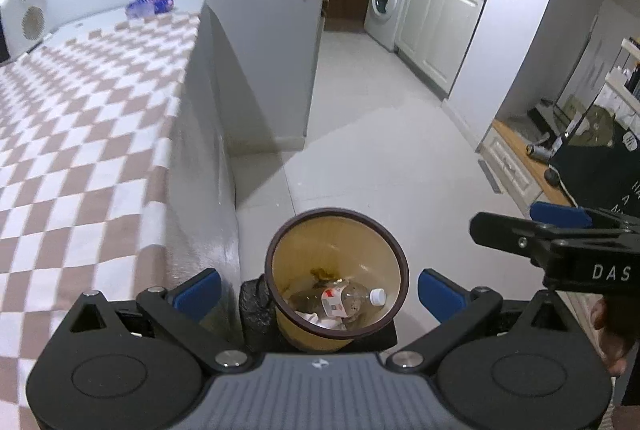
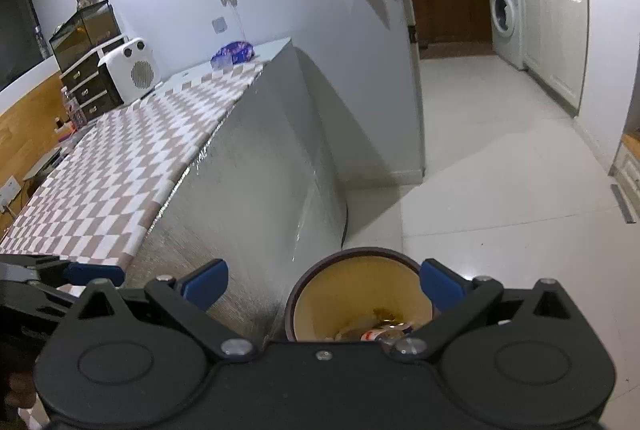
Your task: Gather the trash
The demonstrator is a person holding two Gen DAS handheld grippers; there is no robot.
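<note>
So the biggest thing here is the counter with the brown and white checkered cloth [image 1: 80, 134], filling the whole left half of the left wrist view and running off to the upper left in the right wrist view [image 2: 132, 158]. White tiled floor [image 1: 380, 134] takes the middle, with a washing machine [image 1: 387, 4] way up at the top centre-right by the kitchen cabinets. Down at bottom centre sits the yellow trash bin [image 1: 338, 274] with a dark rim, right against the counter's side, on the floor. Inside it there's a clear plastic bottle [image 1: 348, 300] with a white cap lying on its side, plus some crumpled stuff. The left gripper [image 1: 318, 292] is spread wide with nothing in it, blue pads either side of the bin. The right gripper [image 2: 324, 288] is wide apart and empty too, over the bin [image 2: 360, 294] at bottom centre. A small blue bag [image 1: 152, 1] sits at the counter's far end, upper left
</note>
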